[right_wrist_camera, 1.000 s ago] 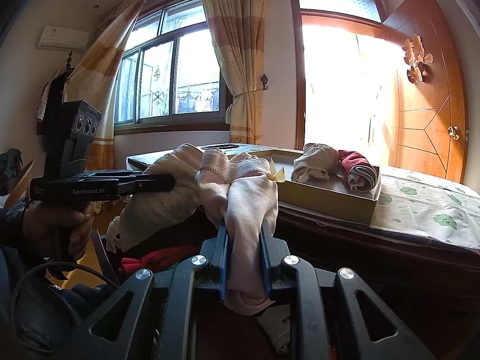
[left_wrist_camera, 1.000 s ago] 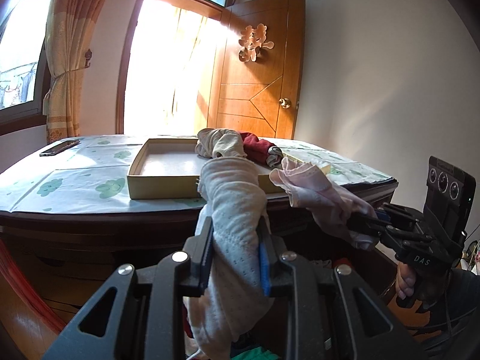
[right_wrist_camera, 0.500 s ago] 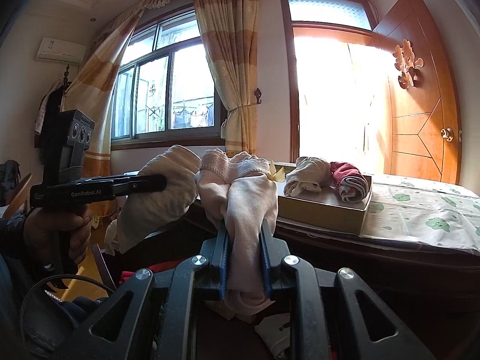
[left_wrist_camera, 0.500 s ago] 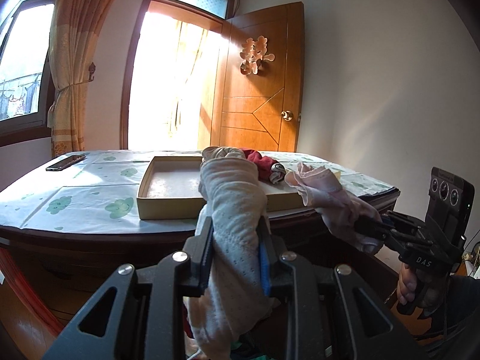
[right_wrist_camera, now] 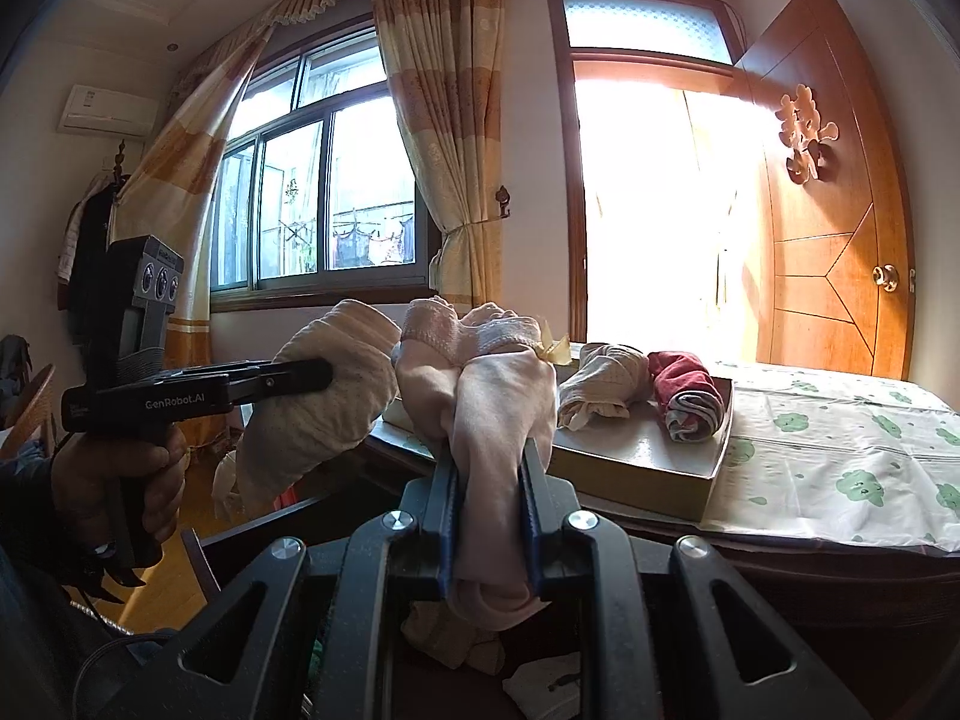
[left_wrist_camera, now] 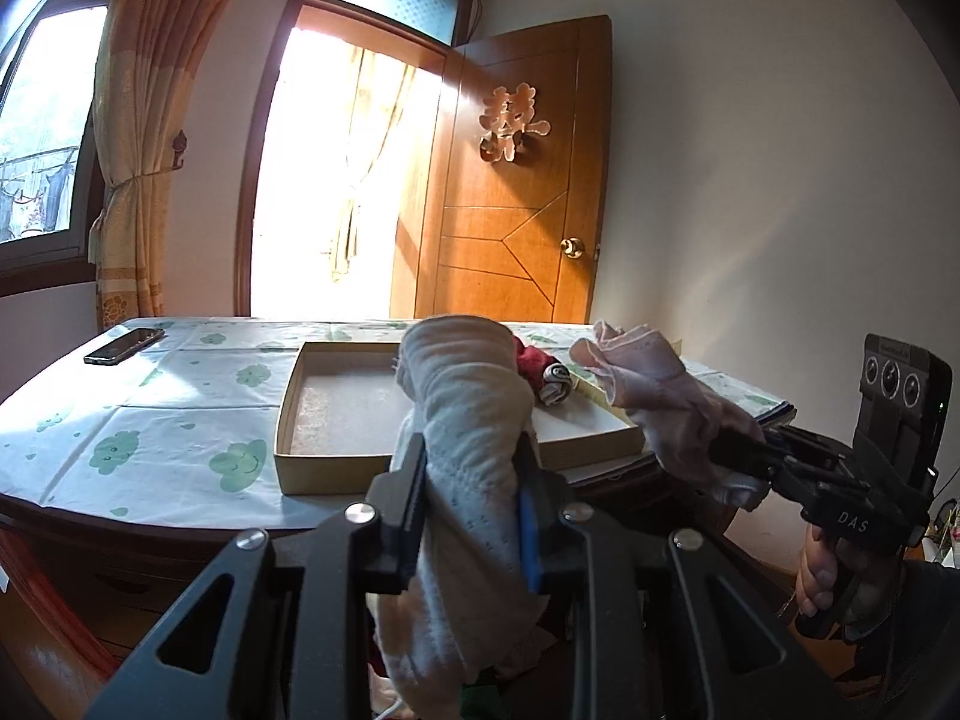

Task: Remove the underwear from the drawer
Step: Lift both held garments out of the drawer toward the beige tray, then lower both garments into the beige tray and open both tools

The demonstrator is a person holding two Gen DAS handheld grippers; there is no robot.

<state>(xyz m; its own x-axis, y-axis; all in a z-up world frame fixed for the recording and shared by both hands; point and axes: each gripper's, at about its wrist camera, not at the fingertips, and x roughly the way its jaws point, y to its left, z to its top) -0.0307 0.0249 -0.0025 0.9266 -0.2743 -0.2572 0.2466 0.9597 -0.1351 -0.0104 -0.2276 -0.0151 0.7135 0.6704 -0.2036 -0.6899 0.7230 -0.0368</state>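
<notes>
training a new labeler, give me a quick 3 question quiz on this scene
1. True or false: the left claw is shut on a cream roll.
2. What does the right claw hold? A) phone B) pink roll C) nothing
3. How many rolls lie in the box?

Key: 1 true. 2 B, the pink roll. 3 two: a cream one and a red one.

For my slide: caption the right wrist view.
Right gripper clamps pink underwear; left gripper holds a cream pair beside the tray.
</notes>
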